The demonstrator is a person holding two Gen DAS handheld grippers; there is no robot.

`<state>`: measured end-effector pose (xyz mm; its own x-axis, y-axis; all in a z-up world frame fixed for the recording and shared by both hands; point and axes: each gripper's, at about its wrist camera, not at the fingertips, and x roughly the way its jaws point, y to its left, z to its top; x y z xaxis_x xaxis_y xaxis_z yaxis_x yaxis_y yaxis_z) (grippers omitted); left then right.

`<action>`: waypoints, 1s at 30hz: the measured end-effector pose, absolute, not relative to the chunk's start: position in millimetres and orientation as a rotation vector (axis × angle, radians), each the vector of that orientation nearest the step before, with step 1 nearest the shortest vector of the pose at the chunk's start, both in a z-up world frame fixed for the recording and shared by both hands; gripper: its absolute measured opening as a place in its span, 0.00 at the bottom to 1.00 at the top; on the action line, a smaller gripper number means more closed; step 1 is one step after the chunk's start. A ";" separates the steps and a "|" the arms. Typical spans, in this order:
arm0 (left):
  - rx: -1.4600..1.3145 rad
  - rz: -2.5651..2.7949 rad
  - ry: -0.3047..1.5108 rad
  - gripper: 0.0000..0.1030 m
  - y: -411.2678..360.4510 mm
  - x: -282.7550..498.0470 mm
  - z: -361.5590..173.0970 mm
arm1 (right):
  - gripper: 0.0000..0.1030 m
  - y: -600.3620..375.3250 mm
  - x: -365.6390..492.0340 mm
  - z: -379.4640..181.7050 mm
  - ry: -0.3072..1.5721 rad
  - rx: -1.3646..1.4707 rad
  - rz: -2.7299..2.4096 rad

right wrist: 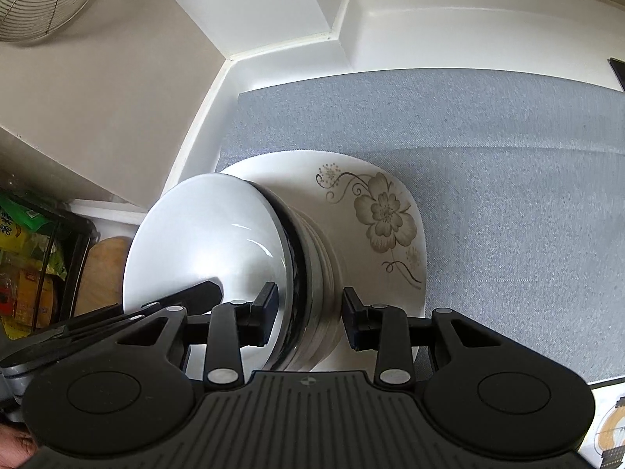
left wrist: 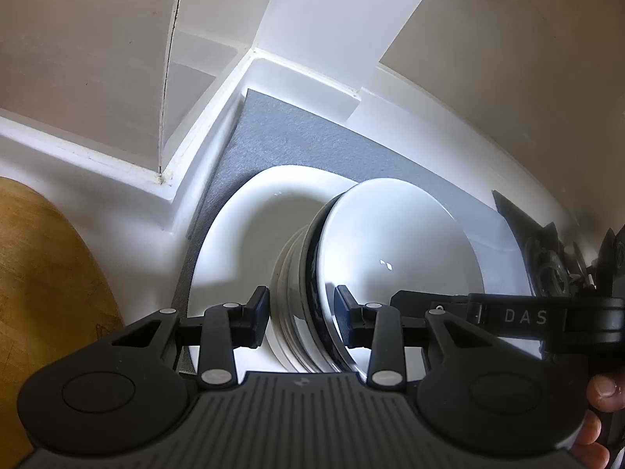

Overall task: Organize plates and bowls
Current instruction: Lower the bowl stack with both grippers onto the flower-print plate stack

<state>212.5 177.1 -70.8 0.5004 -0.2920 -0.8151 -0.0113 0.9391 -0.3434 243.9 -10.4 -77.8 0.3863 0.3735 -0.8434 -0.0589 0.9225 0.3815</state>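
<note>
**Two grippers held a stack of bowls over a flowered plate on the shelf.**

The left gripper point(left wrist: 301, 318) and the right gripper point(right wrist: 309, 318) each had their jaws part way closed on the rim of a stack of bowls point(right wrist: 308, 273), one on each side, so the jaws were holding the stack. The stack was over the middle of a white flowered plate point(right wrist: 384, 211), and the plate lay on a grey mat point(right wrist: 508, 179) at the left end of a white shelf point(right wrist: 429, 35), near the corner. I could not tell if the bottom bowl was touching the plate. So most of this step looked done: the bowls were at their place. What was left was to let go and pull both grippers away. I saw no other dishes waiting.
</note>
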 end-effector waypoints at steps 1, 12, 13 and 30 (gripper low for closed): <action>-0.324 -0.173 1.034 0.38 177.2 211.7 -70.7 | 0.36 -11.2 244.1 -78.2 1.145 0.315 0.280; -0.421 -0.201 0.958 0.46 203.6 189.6 -53.8 | 0.39 -19.1 238.3 -72.9 1.124 0.315 0.264; -0.449 -0.202 0.937 0.46 209.8 184.4 -49.7 | 0.39 -22.0 236.4 -71.5 1.123 0.323 0.262; -0.503 -0.073 0.913 0.11 244.7 174.6 -89.6 | 0.40 -75.9 188.5 -33.2 0.826 0.477 0.227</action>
<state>174.6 244.7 -89.6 0.6175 -0.2698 -0.7388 -0.1494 0.8820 -0.4469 188.5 -75.9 -33.2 0.6614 0.3743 -0.6499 -0.0111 0.8714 0.4905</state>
